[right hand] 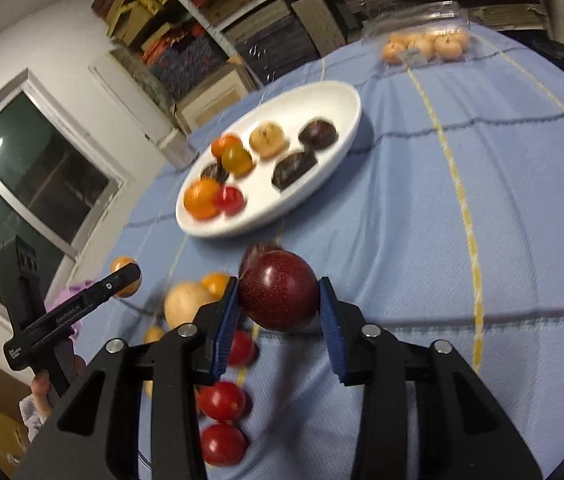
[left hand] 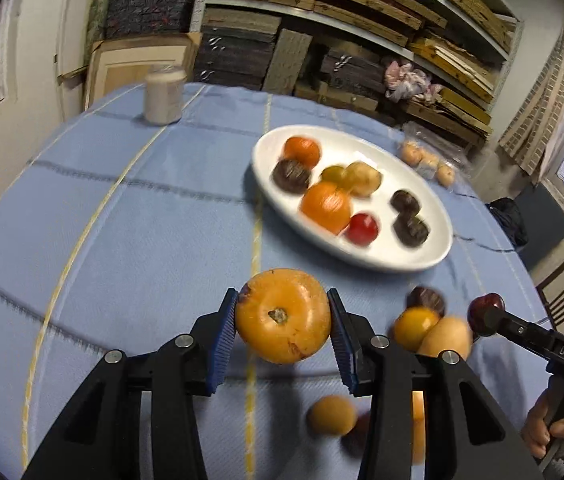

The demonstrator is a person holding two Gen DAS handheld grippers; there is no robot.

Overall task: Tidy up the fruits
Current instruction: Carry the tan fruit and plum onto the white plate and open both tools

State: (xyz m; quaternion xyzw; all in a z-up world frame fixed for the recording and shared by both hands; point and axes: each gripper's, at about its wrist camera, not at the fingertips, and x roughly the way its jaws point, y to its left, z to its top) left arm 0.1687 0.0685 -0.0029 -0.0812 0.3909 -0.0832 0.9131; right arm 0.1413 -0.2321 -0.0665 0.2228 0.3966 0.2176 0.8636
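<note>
On the far left of the worktop (left hand: 122, 208), which is draped in a pale blue woven cloth crossed by yellow and dark blue stripes, stands a squat cylindrical jar (left hand: 164, 94), blurred and whitish. Nearer and lower, the left tool (left hand: 283, 322) has its ribbed blue pads clamped on either side of a round, glossy orange-yellow fruit (left hand: 283, 316) with a dry brown stem scar and a few dark blemishes; the fruit hangs clear of the cloth. Beyond it, an oval white plate (left hand: 429, 256), smooth and shallow, carries two oranges, a small red tomato, a yellowish fruit, a pale knobbly one and three dark, wrinkled fruits. To its right lies a clear plastic clamshell (left hand: 427, 148) with pale orange fruits. Loose on the cloth near the tools sit a small orange fruit, a tan oval one and a dark one, closely clustered. In the right wrist view, the right tool (right hand: 280, 304) is closed partway, its blue pads pressing both sides of a smooth, speckled, dark red plum (right hand: 278, 290). Below it three shiny red tomatoes (right hand: 222, 400) rest on the cloth in a loose line. A hand (left hand: 553, 432) grips the right tool's handle at the lower right of the left wrist view.
</note>
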